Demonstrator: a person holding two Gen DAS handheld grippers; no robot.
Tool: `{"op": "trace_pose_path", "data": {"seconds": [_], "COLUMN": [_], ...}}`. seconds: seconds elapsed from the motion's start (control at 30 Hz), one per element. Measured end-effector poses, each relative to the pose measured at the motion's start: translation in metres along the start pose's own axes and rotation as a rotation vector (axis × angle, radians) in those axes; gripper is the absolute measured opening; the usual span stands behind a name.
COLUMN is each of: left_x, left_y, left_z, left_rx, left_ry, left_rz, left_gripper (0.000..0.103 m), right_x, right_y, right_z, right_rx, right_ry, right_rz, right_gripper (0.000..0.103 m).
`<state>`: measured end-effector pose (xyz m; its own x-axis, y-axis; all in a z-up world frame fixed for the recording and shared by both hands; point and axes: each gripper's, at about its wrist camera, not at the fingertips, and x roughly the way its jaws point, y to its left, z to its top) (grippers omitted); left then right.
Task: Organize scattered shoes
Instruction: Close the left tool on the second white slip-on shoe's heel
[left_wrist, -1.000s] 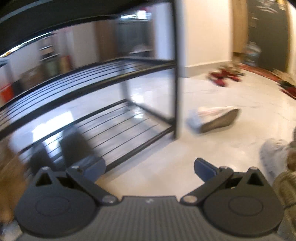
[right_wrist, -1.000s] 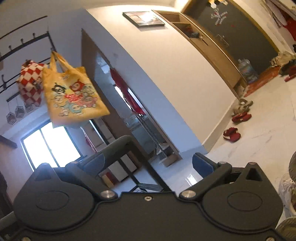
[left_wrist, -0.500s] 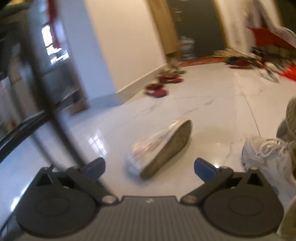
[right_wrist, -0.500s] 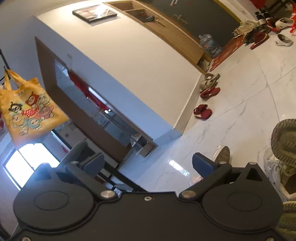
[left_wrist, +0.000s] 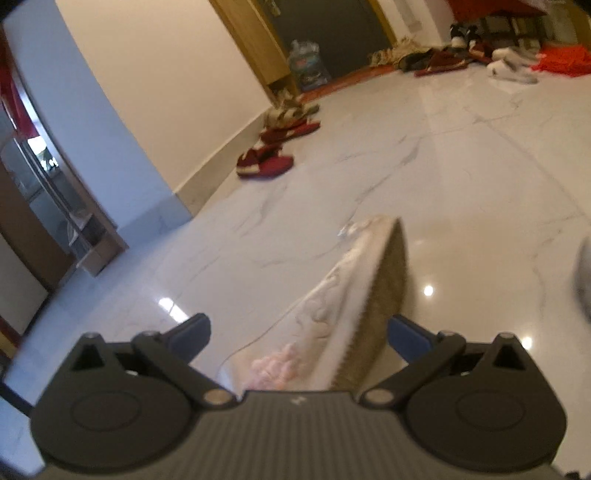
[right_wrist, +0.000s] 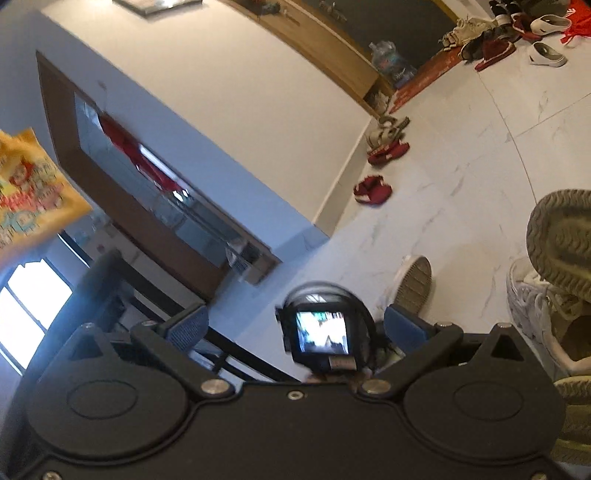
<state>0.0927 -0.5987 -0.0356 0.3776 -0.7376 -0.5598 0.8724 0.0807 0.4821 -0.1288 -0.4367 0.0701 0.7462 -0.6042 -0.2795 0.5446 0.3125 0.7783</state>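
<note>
White shoe (left_wrist: 354, 295) lies on its side on the marble floor (left_wrist: 461, 177), tan ribbed sole turned to the right, pale upper w/ pinkish lining to the left; it's a bit blurred. It sits right between the fingers of the left tongs (left_wrist: 299, 338), heel end nearest the body, toe pointing away. Left tongs are spread wide, blue pads either side of the shoe; right pad looks v. close to the sole, can't tell if it touches, left pad apart from it. Nothing gripped. Right tongs (right_wrist: 295, 328) also spread wide, holding nothing; between its fingers shows the left unit's camera w/ small lit screen (right_wrist: 323, 332), and just beyond its right finger the same shoe's sole (right_wrist: 413, 284). To the right of the right tongs: an olive sneaker (right_wrist: 561, 236) sole-up over a white laced sneaker (right_wrist: 532, 306). Ahead, well away, red slippers (left_wrist: 264, 162) by the wall, more shoes near the dark door (left_wrist: 332, 33). Vs 0.5 s ago: left tongs have closed in on the shoe, which then lay ahead of the fingers and now fills the gap between them; opening looks unchanged on both. Right tongs' view has tipped down a bit, so the left unit now shows in it.
</note>
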Motion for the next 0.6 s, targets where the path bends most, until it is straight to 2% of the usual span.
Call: {"op": "trace_pose_path", "data": {"seconds": [0.1, 0.17, 0.23, 0.27, 0.33, 0.4, 0.6], "left_x": [0.013, 0.022, 0.029, 0.032, 0.022, 0.02, 0.013], "left_y": [0.0, 0.0, -0.012, -0.018, -0.024, -0.024, -0.022], "left_z": [-0.004, -0.012, -0.022, -0.026, -0.031, -0.032, -0.028], "left_rx": [-0.025, -0.061, -0.013, 0.011, 0.065, 0.055, 0.052], "left_ry": [0.011, 0.053, 0.104, 0.126, 0.106, 0.104, 0.129], "left_rz": [-0.016, -0.039, -0.048, -0.05, -0.015, -0.015, -0.016], "left_gripper": [0.102, 0.099, 0.091, 0.092, 0.091, 0.091, 0.076], "right_x": [0.01, 0.014, 0.016, 0.017, 0.018, 0.016, 0.015], "right_y": [-0.004, -0.006, -0.004, -0.004, -0.003, -0.005, -0.003], "right_z": [-0.004, -0.007, -0.011, -0.011, -0.011, -0.01, -0.011], "right_rx": [0.002, 0.001, -0.032, -0.036, -0.032, 0.008, 0.002], "right_ry": [0.034, 0.038, 0.058, 0.066, 0.079, 0.08, 0.081], "right_rz": [-0.029, -0.02, -0.014, -0.017, -0.019, -0.02, -0.009], "right_gripper": [0.103, 0.103, 0.103, 0.103, 0.103, 0.103, 0.103]}}
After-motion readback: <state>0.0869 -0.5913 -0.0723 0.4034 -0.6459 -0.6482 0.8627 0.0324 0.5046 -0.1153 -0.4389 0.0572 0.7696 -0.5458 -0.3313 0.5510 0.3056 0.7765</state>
